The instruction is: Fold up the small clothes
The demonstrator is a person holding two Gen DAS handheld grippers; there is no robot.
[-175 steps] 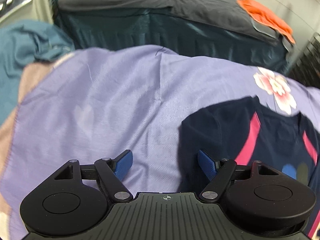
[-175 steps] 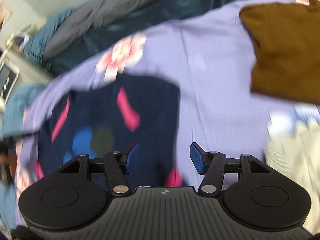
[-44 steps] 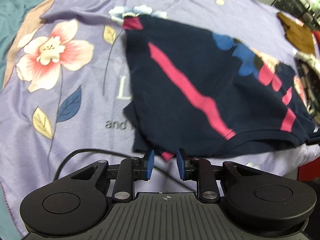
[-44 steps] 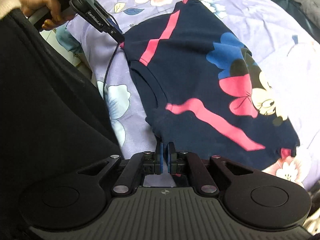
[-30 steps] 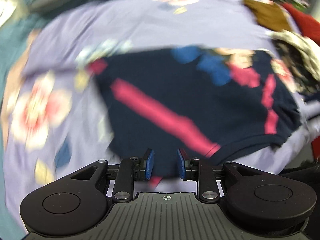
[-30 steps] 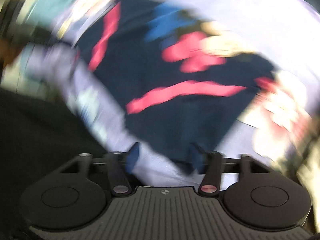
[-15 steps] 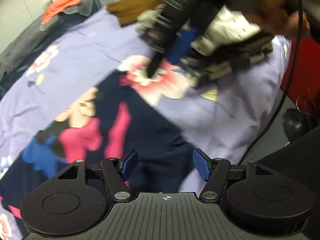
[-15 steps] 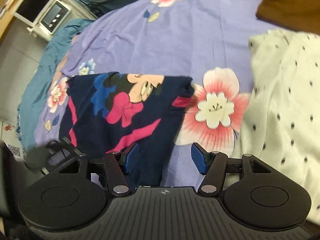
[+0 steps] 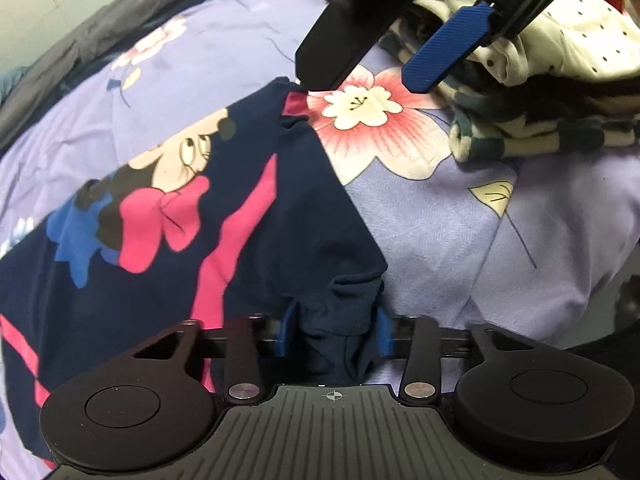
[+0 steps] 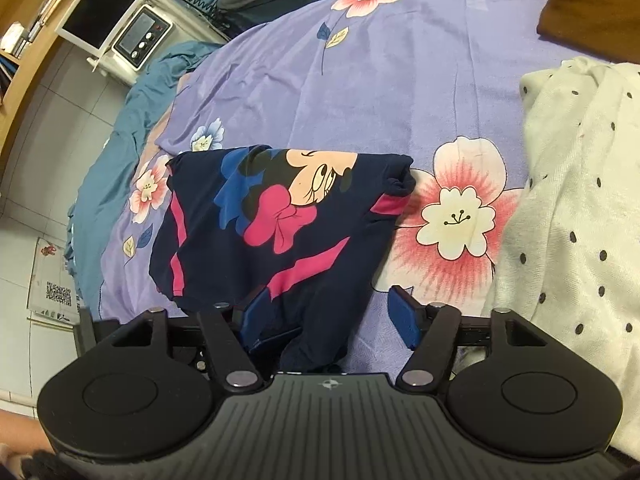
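A small navy T-shirt (image 9: 224, 216) with pink stripes and a cartoon mouse print lies flat on the lilac floral bedsheet (image 9: 440, 216). It also shows in the right wrist view (image 10: 280, 224). My left gripper (image 9: 334, 330) is shut on the shirt's bunched near sleeve. My right gripper (image 10: 328, 314) is open, hovering over the shirt's near right edge. In the left wrist view the right gripper (image 9: 356, 68) hangs above the shirt's far sleeve corner, jaws apart.
A pile of clothes topped by a cream dotted garment (image 10: 576, 208) lies right of the shirt, also in the left wrist view (image 9: 532, 64). A brown garment (image 10: 592, 8) lies far right. A teal blanket (image 10: 116, 152) and white appliance (image 10: 140, 36) are left.
Both grippers let go of the hem and swung to the shirt's right side. My left gripper has since closed on the near sleeve. The right gripper stays open.
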